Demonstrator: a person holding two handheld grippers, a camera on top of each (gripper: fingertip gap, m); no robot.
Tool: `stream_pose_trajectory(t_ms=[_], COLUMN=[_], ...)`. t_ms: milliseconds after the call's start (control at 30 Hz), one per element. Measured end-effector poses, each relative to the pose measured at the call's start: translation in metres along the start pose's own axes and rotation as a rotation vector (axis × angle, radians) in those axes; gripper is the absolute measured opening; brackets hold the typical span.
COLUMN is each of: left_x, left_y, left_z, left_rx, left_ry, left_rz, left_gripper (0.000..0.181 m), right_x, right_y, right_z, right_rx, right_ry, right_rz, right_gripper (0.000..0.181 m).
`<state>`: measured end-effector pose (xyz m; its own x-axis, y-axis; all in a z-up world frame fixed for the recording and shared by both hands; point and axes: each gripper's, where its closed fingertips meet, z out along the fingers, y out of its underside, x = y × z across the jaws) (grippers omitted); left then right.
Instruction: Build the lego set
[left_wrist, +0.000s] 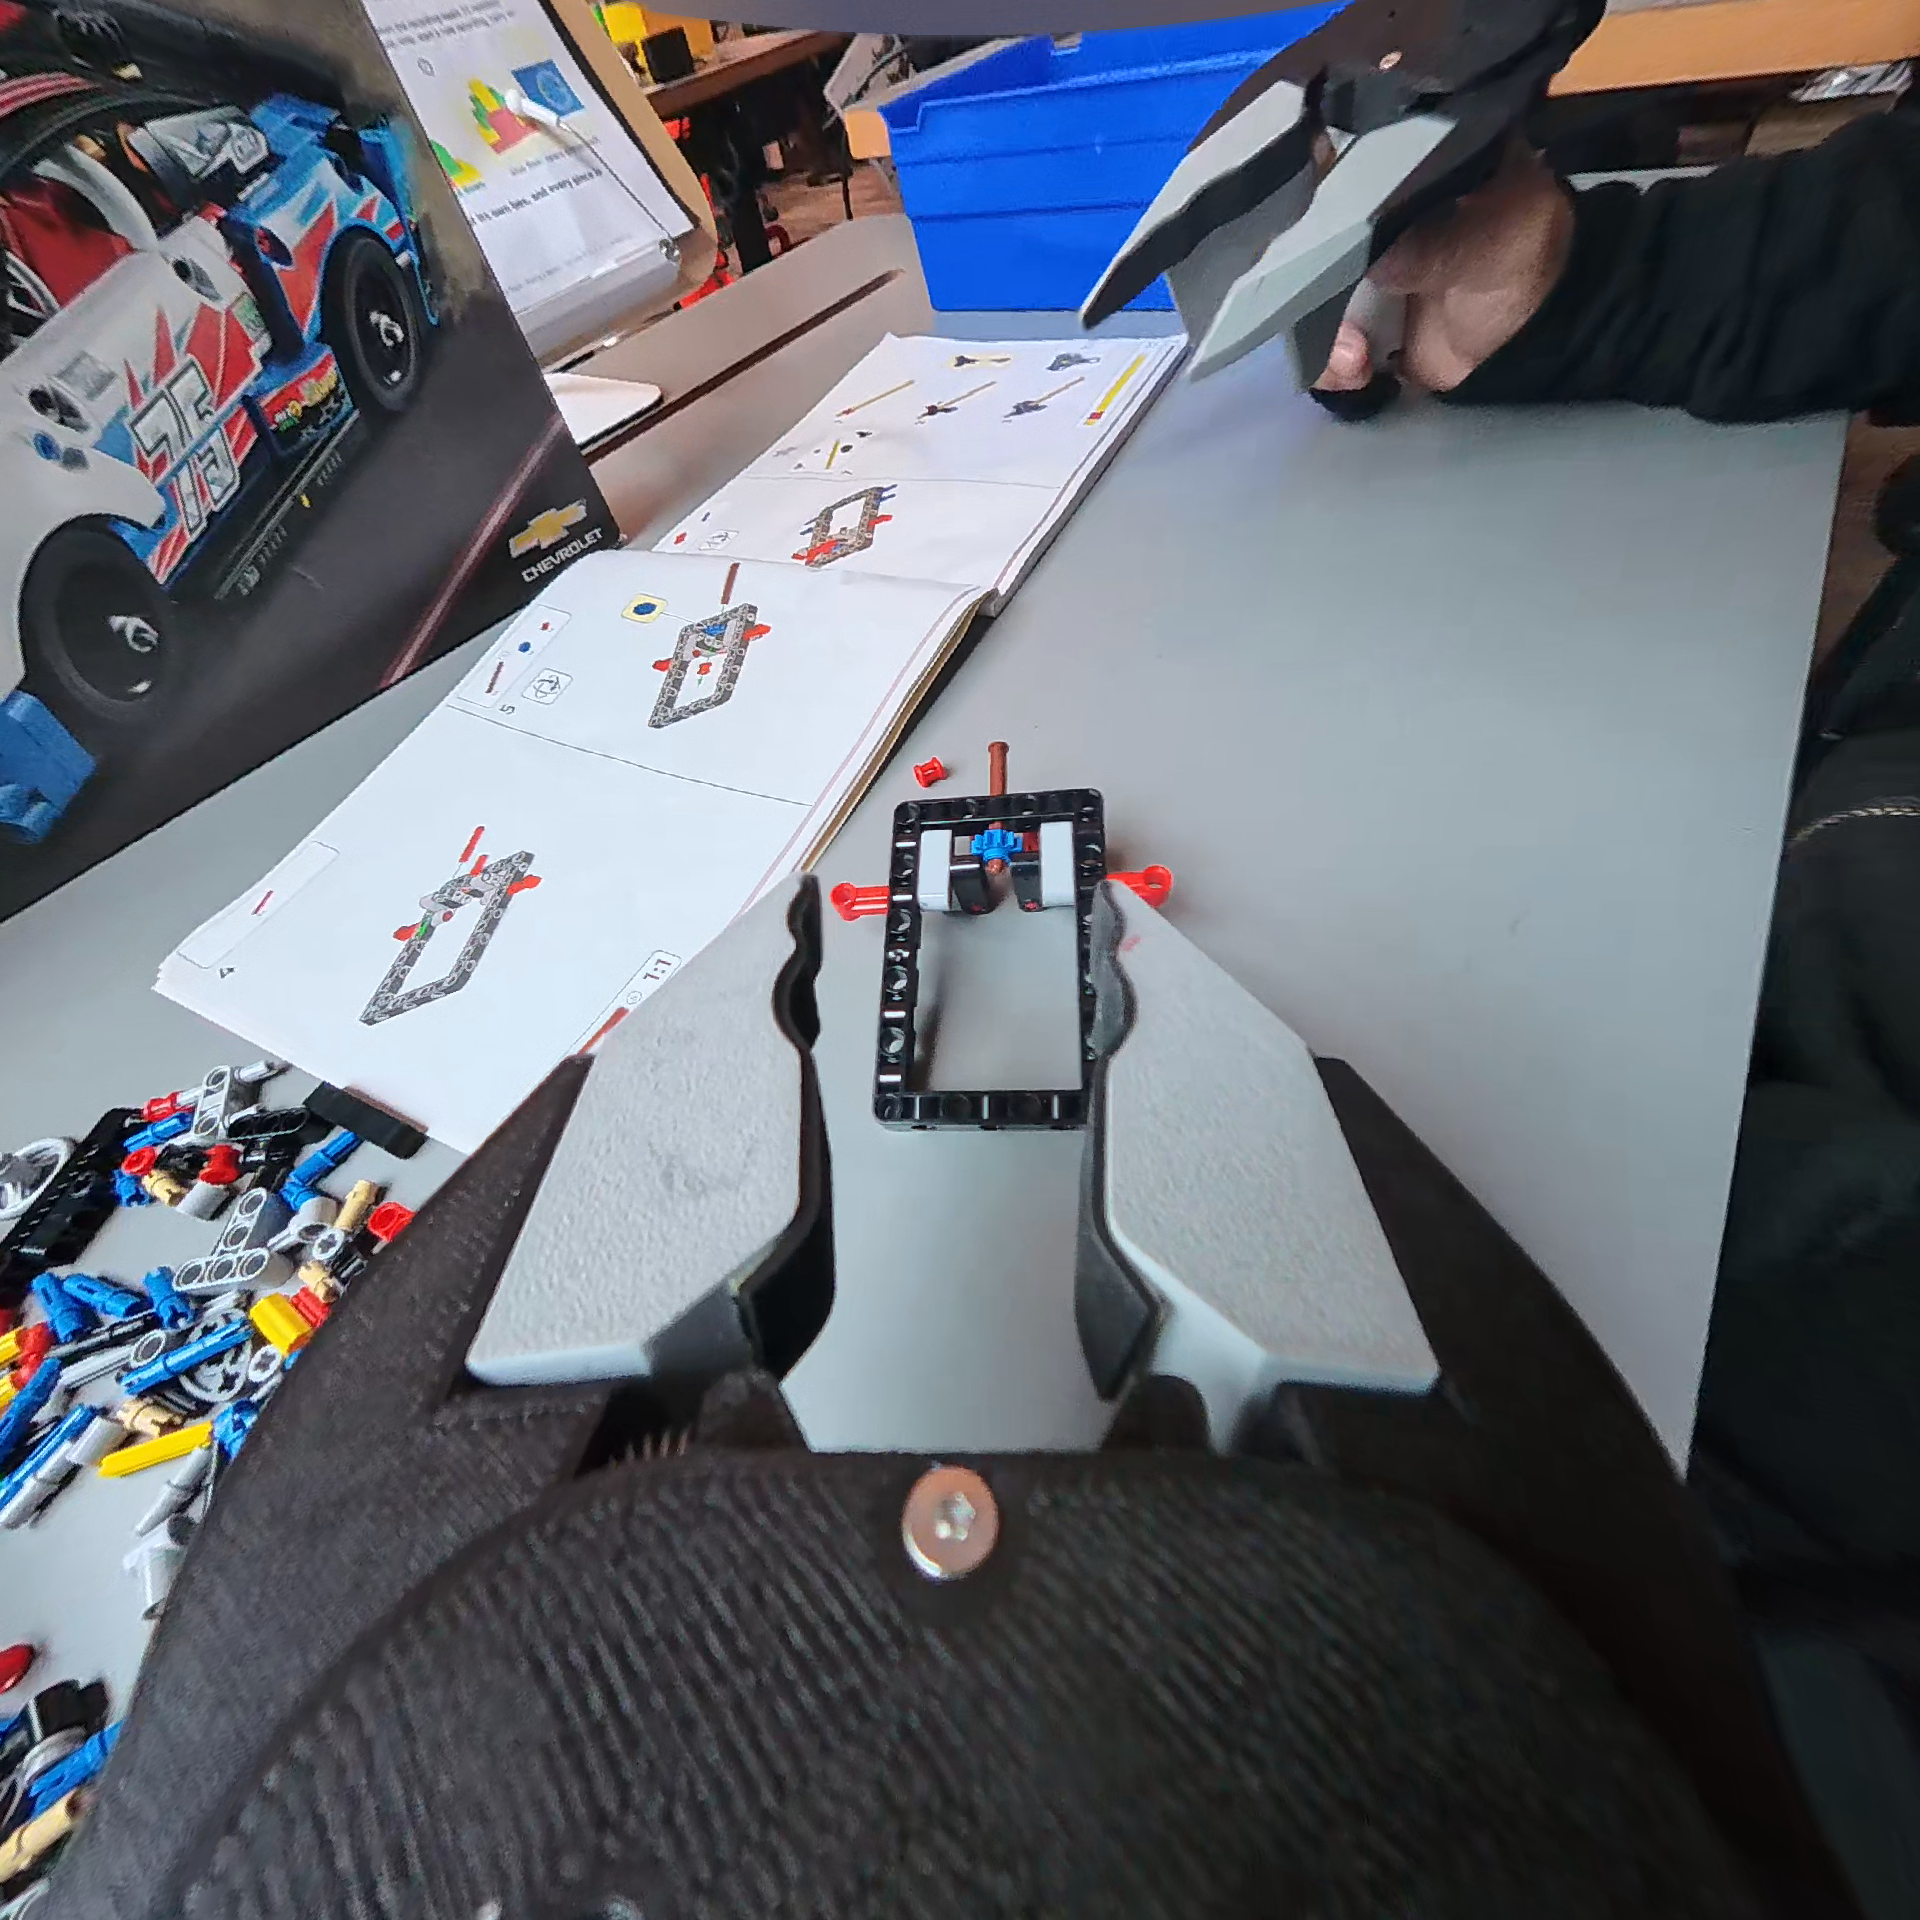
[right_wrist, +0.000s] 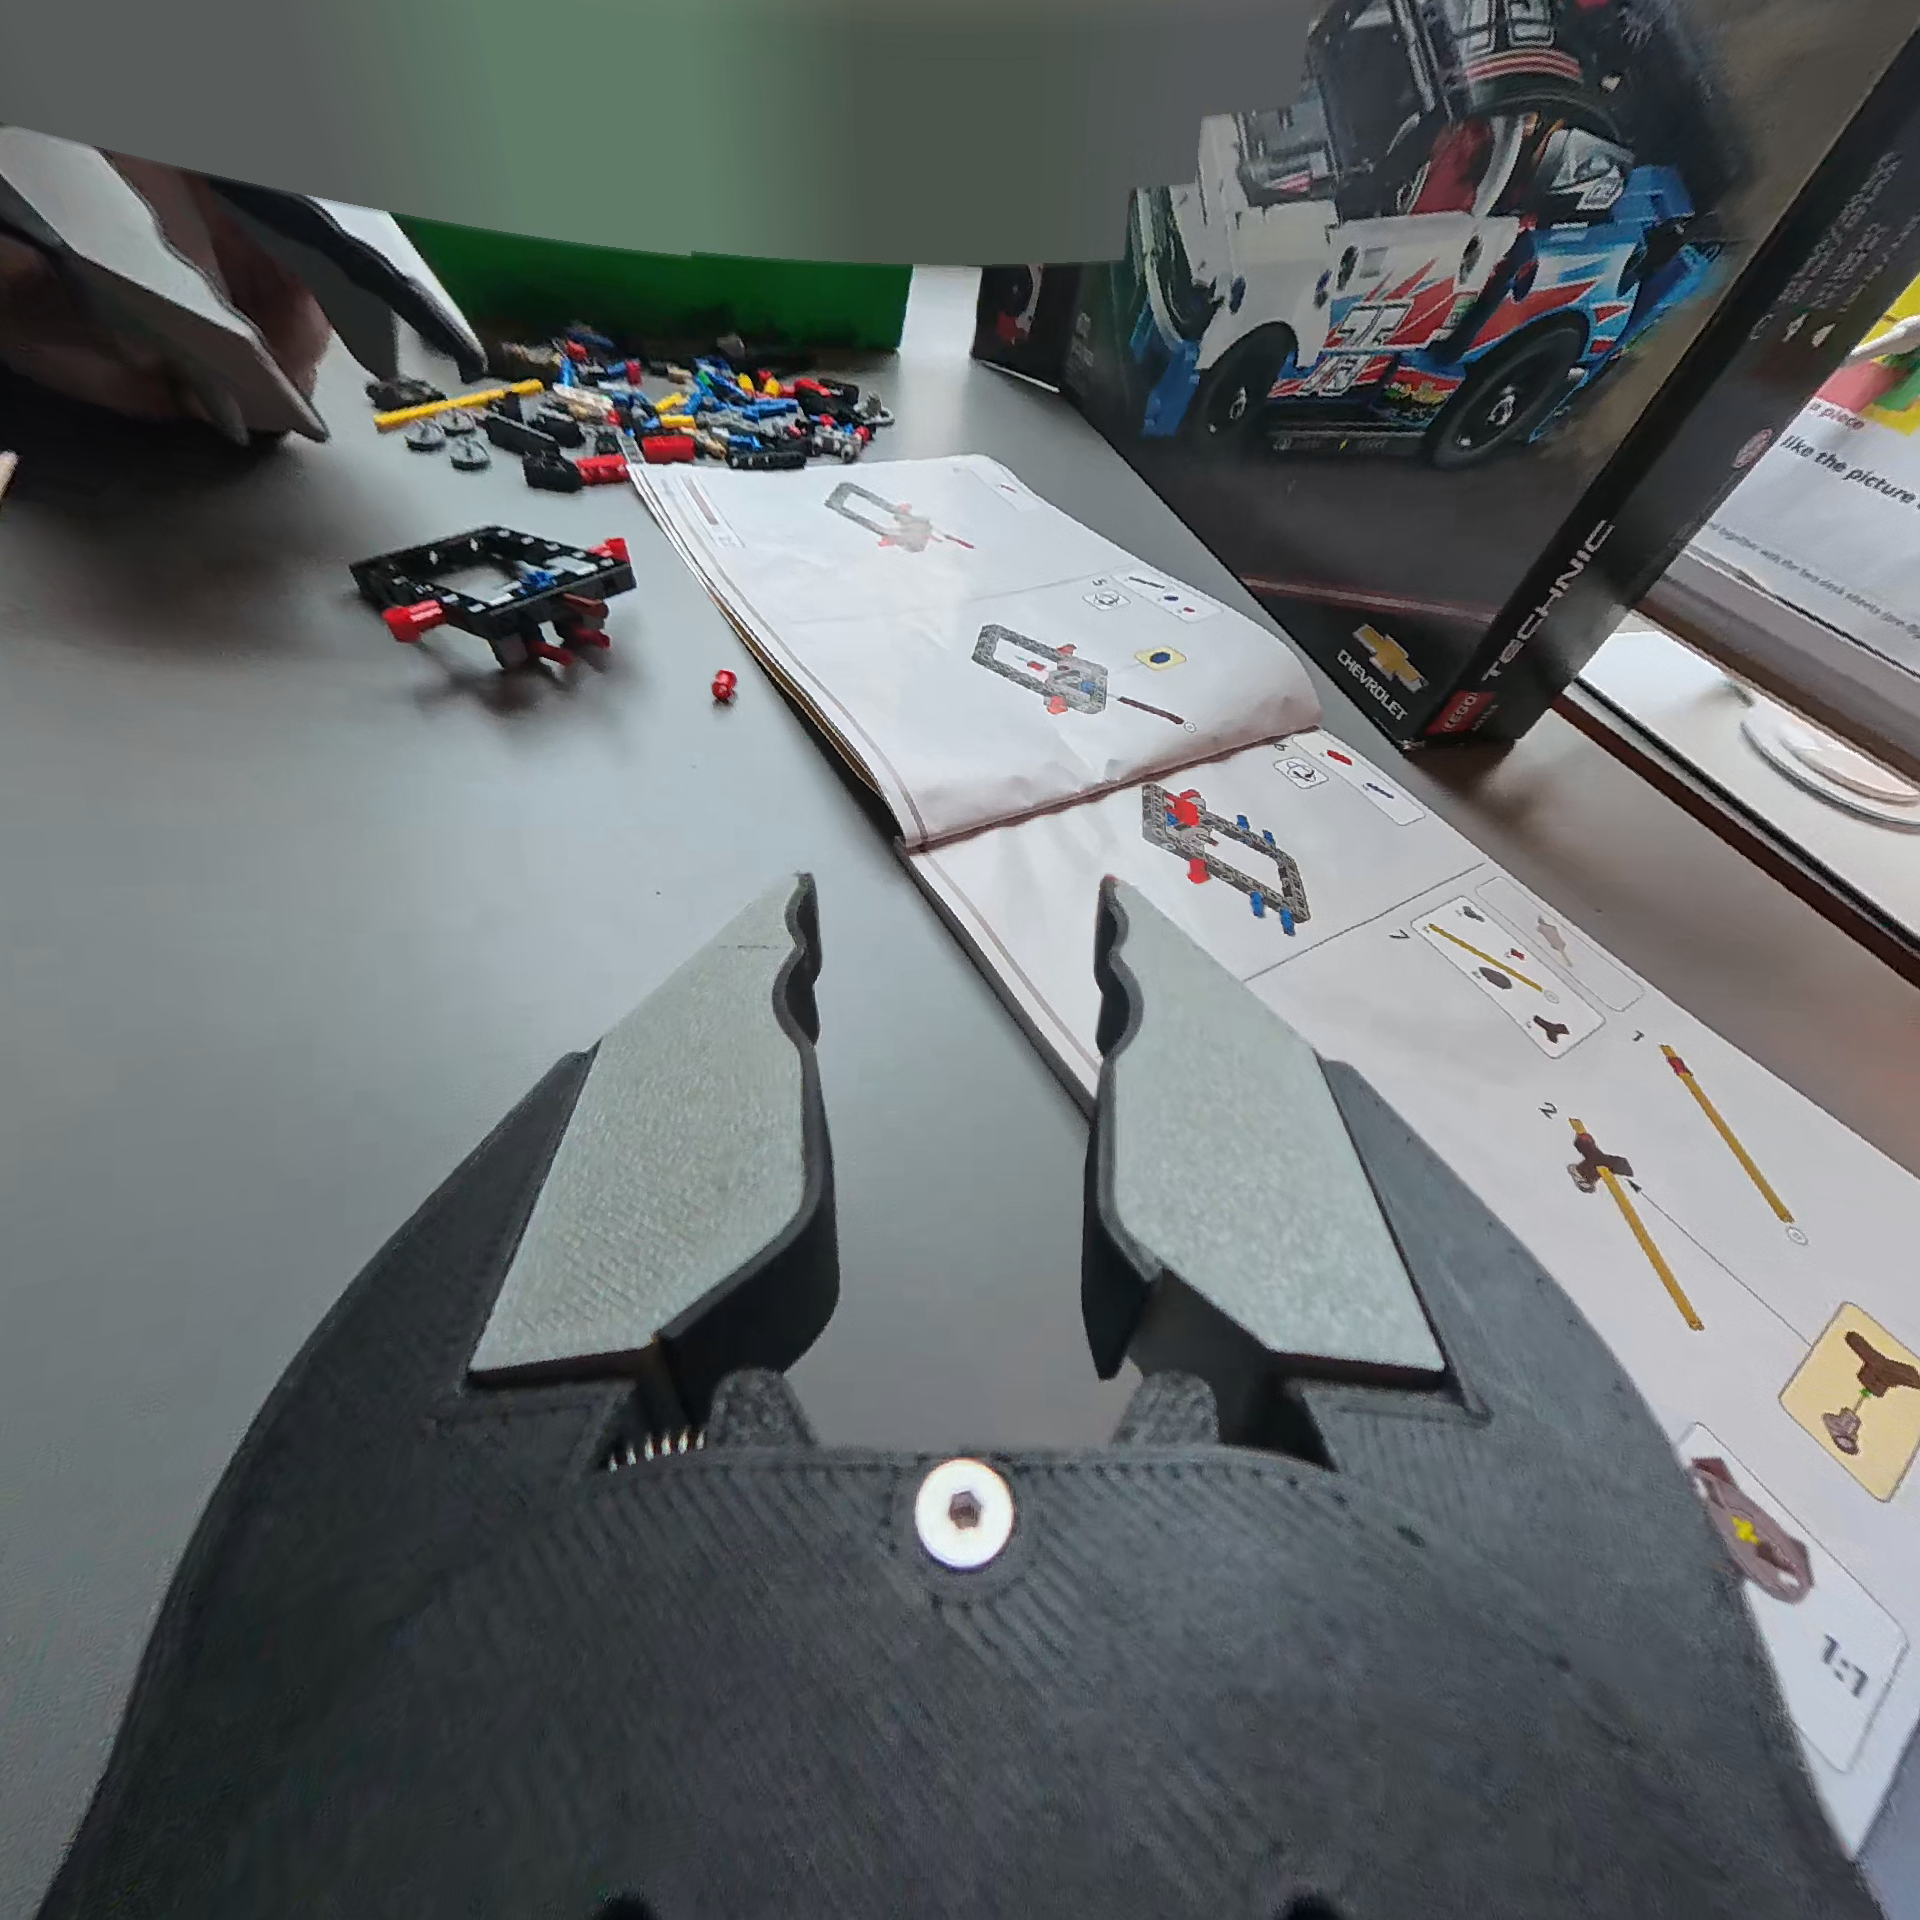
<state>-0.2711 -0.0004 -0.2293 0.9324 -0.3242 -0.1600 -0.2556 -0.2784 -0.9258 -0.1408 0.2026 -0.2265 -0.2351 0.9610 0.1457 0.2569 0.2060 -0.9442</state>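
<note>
A black rectangular frame (left_wrist: 987, 1107) with grey blocks, a blue gear, a brown axle and red pins lies on the grey table. It also shows in the right wrist view (right_wrist: 416, 569). My left gripper (left_wrist: 956, 914) is open and empty, its fingertips on either side of the frame's near half, just above it. My right gripper (right_wrist: 956, 909) is open and empty, held above the table by the open instruction booklet (right_wrist: 987, 623). It also shows far off in the left wrist view (left_wrist: 1153, 327). A loose red pin (left_wrist: 930, 771) lies beside the frame.
A pile of loose pieces (left_wrist: 177, 1247) lies at the left of the table. The instruction booklet (left_wrist: 623, 748) lies open next to the frame. The set's box (left_wrist: 239, 364) stands behind it. A blue bin (left_wrist: 1039, 156) stands at the back, a green bin (right_wrist: 665, 291) beyond the pile. The left gripper's tips are roughly 25 centimetres from the right gripper's.
</note>
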Motion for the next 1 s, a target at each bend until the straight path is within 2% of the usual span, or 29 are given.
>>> stream_pose_trajectory(t_ms=[233,1000], left_x=[-0.003,0.005], left_y=[0.0,-0.002], left_z=[0.0,-0.001], left_rx=[0.001,0.013], left_ry=[-0.03,0.002], left_rz=[0.011,0.052], left_gripper=[0.053,0.048], right_x=[-0.003,0.007], right_y=[-0.009,0.008], right_z=[-0.006,0.004], right_rx=[0.068,-0.054], right_ry=[-0.045,0.053], right_rz=[0.059,0.021], right_gripper=[0.052,0.053])
